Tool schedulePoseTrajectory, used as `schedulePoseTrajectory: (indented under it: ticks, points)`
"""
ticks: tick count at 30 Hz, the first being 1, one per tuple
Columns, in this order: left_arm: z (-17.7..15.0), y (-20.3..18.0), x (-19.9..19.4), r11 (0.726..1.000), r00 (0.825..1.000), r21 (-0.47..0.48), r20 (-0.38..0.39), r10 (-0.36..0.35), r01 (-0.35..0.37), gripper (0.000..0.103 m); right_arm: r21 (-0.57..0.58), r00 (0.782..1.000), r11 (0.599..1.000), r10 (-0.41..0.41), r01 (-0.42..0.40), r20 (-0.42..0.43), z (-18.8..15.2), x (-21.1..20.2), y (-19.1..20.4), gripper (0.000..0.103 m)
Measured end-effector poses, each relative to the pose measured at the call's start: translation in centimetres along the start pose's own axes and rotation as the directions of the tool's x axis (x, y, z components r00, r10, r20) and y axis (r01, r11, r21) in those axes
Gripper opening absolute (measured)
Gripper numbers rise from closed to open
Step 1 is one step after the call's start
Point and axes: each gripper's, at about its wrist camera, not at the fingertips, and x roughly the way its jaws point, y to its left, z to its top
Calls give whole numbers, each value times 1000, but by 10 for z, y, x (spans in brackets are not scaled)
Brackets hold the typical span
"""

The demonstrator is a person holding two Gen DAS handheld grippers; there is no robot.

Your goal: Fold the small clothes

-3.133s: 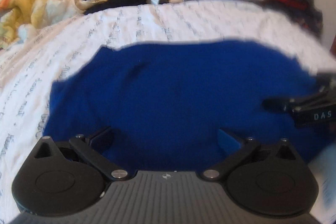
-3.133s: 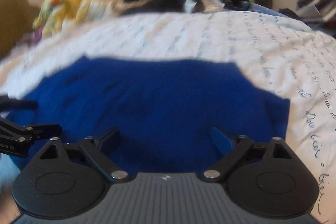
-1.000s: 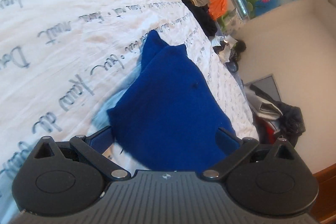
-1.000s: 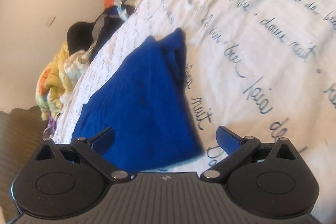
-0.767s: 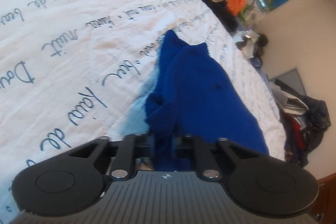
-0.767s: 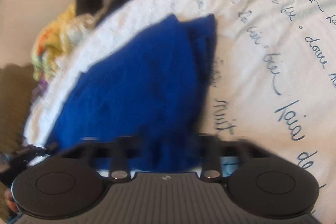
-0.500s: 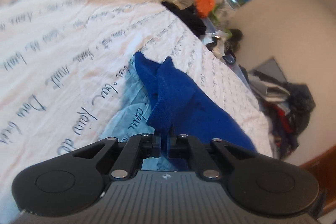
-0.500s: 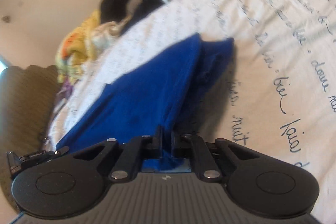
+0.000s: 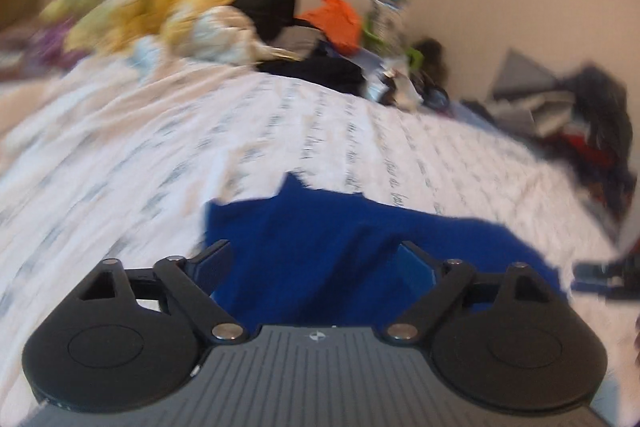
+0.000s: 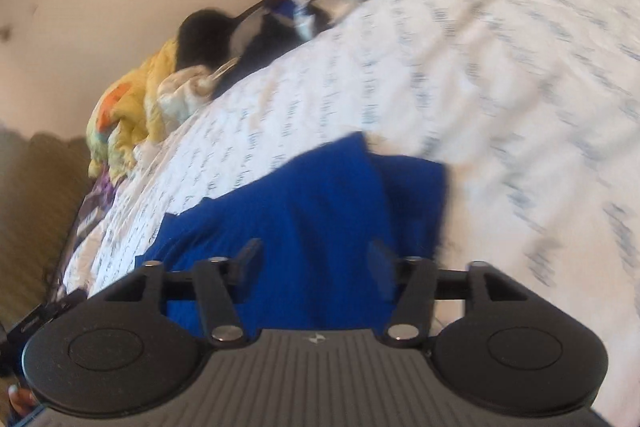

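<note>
Half a second earlier both grippers were clamped on the near edge of the royal-blue knitted garment [image 9: 360, 239] and lifting it; now that edge lies folded over towards the far side and both sets of jaws have just been opening, with blue cloth showing between the fingers but no pad pressing on it. The views have also levelled out from their earlier tilt.

On the left, the left gripper [image 9: 316, 263] stands released, its fingers spread wide above the garment's left part. The cloth lies on the white quilted bedspread printed with blue handwriting [image 9: 140, 147], a ragged corner poking up at its far edge. At the right rim of this view the other tool's dark tip is just visible beside the cloth.

Seen from the right wrist, the right gripper [image 10: 316, 259] is likewise let go, its jaws parted less widely. The garment [image 10: 320, 195] shows a doubled layer here — the upper ply ends short of the lower one at the right side, so the fold looks uneven.

This looks like the end of the first fold: release and withdraw. The next move probably calls for taking hold at one side — a sleeve or a side edge — and bringing it across, after squaring up the offset layers.
</note>
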Motion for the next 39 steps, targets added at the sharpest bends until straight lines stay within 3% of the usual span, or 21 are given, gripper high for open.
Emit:
schedulePoseTrajectory:
  ticks: [3, 4, 6, 8, 10, 11, 14, 16, 18, 19, 21, 22, 23, 25, 27, 29, 32, 34, 36, 38, 39]
  points:
    - [20, -17, 65, 975, 984, 135, -19, 178, -174, 81, -108, 994, 991, -87, 80, -62, 18, 61, 21, 60]
    - [27, -13, 88, 970, 977, 145, -57, 205, -195, 77, -150, 988, 980, -143, 132, -63, 15, 77, 25, 60]
    - [36, -1, 126, 975, 966, 119, -153, 207, -190, 67, -217, 986, 963, -167, 159, -17, 8, 90, 30, 60]
    - [39, 8, 149, 978, 957, 111, -211, 197, -177, 36, -244, 986, 955, -166, 167, 23, -1, 92, 32, 65]
    - [42, 13, 157, 986, 969, 99, -196, 151, -133, 13, -267, 988, 952, -136, 151, 73, -14, 87, 28, 66]
    - [45, 11, 157, 982, 971, 120, -176, 163, -143, 6, -291, 987, 945, -122, 147, 100, -20, 85, 26, 66]
    - [56, 8, 156, 971, 978, 154, -74, 194, -181, 6, -306, 987, 943, -91, 129, 135, -28, 79, 23, 67]
    - [53, 10, 171, 965, 965, 164, -131, 226, -204, 6, -302, 987, 945, -87, 125, 138, -27, 80, 23, 67]
    - [43, 5, 171, 952, 962, 205, -103, 252, -227, 9, -312, 986, 941, -93, 133, 140, -26, 81, 24, 67]
    - [40, 2, 164, 944, 960, 216, -72, 270, -249, 19, -317, 985, 939, -96, 136, 141, -27, 83, 24, 67]
    - [39, -4, 141, 947, 960, 171, -27, 280, -271, 48, -319, 985, 938, -98, 139, 142, -27, 83, 25, 67]
    - [37, -7, 126, 957, 965, 128, 2, 263, -261, 75, -318, 985, 938, -96, 138, 142, -27, 83, 24, 67]
    - [34, -11, 108, 971, 974, 89, 46, 220, -223, 85, -317, 985, 939, -96, 137, 143, -27, 83, 25, 67]
    - [26, -30, 83, 988, 991, 88, 67, 119, -124, 86, -316, 985, 938, -97, 139, 145, -28, 83, 24, 67]
    - [16, -44, 86, 994, 999, 103, -35, 35, -31, 85, -319, 984, 937, -101, 143, 146, -29, 84, 25, 67]
    - [1, -43, 107, 996, 988, 86, -145, 45, -33, 82, -318, 984, 937, -100, 142, 145, -28, 84, 25, 67]
    - [-10, -42, 113, 986, 992, 151, -93, 84, -70, 86, -313, 985, 940, -96, 138, 145, -29, 83, 25, 67]
    - [-3, -32, 97, 994, 993, 85, -92, 70, -62, 85, -312, 985, 940, -97, 139, 146, -29, 84, 25, 67]
    - [-1, -21, 61, 998, 998, 1, -18, 67, -67, 90, -311, 984, 940, -97, 139, 147, -29, 84, 25, 67]
    - [-12, -5, 17, 993, 996, -107, 70, 60, -53, 103, -306, 985, 942, -93, 134, 147, -29, 83, 25, 67]
    - [-21, 4, -6, 984, 993, -169, 91, 74, -57, 103, -302, 985, 944, -89, 131, 147, -29, 83, 24, 67]
